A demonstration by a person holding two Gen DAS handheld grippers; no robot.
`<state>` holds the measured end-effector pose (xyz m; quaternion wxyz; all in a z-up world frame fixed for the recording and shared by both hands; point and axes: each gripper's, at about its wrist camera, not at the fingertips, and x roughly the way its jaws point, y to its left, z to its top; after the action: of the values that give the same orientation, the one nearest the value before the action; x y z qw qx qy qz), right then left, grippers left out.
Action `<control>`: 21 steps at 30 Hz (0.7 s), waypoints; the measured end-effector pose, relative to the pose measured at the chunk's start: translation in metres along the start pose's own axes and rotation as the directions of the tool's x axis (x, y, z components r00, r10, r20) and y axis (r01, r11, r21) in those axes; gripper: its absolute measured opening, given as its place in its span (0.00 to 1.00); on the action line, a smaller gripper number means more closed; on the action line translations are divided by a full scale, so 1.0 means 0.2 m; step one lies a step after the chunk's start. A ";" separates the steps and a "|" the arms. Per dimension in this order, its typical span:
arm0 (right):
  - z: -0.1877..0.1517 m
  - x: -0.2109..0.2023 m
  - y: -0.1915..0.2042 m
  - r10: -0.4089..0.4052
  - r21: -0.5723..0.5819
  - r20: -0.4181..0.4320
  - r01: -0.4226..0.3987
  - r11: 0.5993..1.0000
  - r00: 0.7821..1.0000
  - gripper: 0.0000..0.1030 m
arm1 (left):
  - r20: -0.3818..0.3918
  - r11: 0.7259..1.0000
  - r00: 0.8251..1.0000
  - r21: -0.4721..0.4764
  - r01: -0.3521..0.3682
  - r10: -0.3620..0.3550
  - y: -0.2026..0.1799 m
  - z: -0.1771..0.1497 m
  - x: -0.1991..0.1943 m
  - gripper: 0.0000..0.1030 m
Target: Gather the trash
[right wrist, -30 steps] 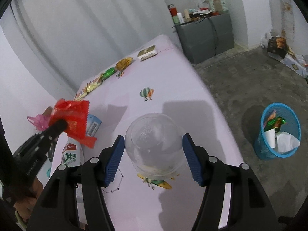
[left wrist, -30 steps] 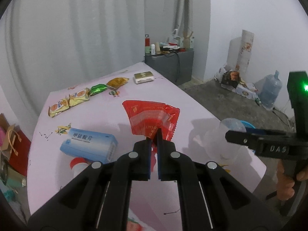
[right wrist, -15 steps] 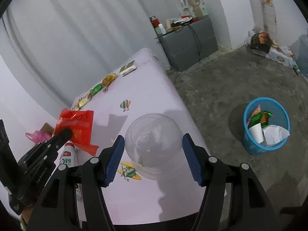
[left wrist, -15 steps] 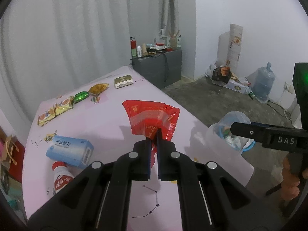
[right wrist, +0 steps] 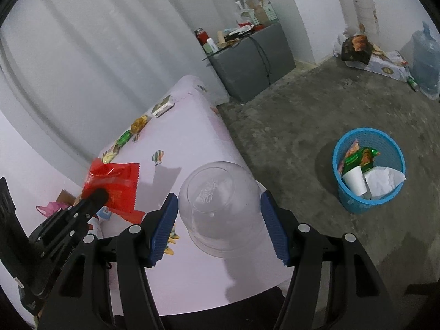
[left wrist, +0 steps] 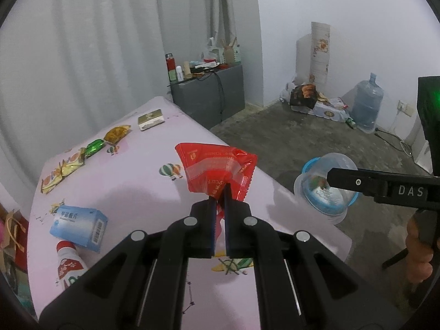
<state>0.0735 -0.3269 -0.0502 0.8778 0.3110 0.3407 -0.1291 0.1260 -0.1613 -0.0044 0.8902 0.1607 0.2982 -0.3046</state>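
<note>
At the centre of the left wrist view, the left tool (left wrist: 219,192) had its blue pads pressed together on the lower corner of a red wrapper (left wrist: 217,172), which fanned up above the pink desk (left wrist: 137,192). In the right wrist view the same wrapper (right wrist: 112,187) showed at the left of the frame, pinched by the left tool (right wrist: 99,194), held off the desk surface.

In the lower middle of the right wrist view, the right tool (right wrist: 218,214) stood spread wide around a clear plastic dome lid (right wrist: 218,206), one blue pad against each side of it, gripping it over the near desk edge. From the left wrist view that lid (left wrist: 324,187) sat at the right of the frame, with the right tool (left wrist: 357,183) reaching in from the right edge and a hand (left wrist: 419,255) on its grip at the lower right.

On the floor at the right of the right wrist view stood a blue trash basket (right wrist: 368,198), already carrying a white paper cup (right wrist: 354,181), a green wrapper (right wrist: 363,159) and crumpled white paper (right wrist: 385,178).

Across the left of the left wrist view, the desk bore a blue box (left wrist: 78,224), a white bottle (left wrist: 68,264) just beside it, a row of snack packets (left wrist: 63,170), a green candy (left wrist: 95,147) and a small white-and-gold box (left wrist: 151,119) toward the upper edge. A grey cabinet (left wrist: 217,93) stood beyond the desk, and a water jug (left wrist: 367,104) at the upper right.
</note>
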 end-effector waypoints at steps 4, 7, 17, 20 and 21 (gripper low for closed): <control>0.00 -0.03 -0.02 -0.017 0.014 0.014 0.017 1.000 1.000 0.59 | -0.003 1.000 1.000 -0.001 0.022 -0.022 -0.01 0.01 0.02 0.03; 0.00 -0.05 -0.04 -0.028 0.024 0.024 0.027 0.999 0.999 0.59 | -0.003 0.999 0.999 -0.003 0.041 -0.041 0.00 0.01 0.04 0.03; 0.02 -0.11 -0.18 -0.027 0.086 0.065 0.021 0.996 0.998 0.59 | -0.019 0.997 0.997 0.037 0.070 -0.069 -0.11 0.05 0.08 0.03; 0.02 -0.13 -0.24 -0.030 0.105 0.073 0.022 0.994 0.997 0.59 | -0.024 0.995 0.996 0.055 0.082 -0.080 -0.17 0.08 0.09 0.03; 0.02 -0.14 -0.26 -0.032 0.111 0.076 0.023 0.994 0.997 0.59 | -0.026 0.994 0.996 0.064 0.088 -0.087 -0.19 0.09 0.10 0.03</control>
<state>0.0319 -0.3679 -0.0526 0.8701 0.3489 0.3028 -0.1718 0.1216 -0.2079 -0.0081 0.8669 0.1798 0.3051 -0.3509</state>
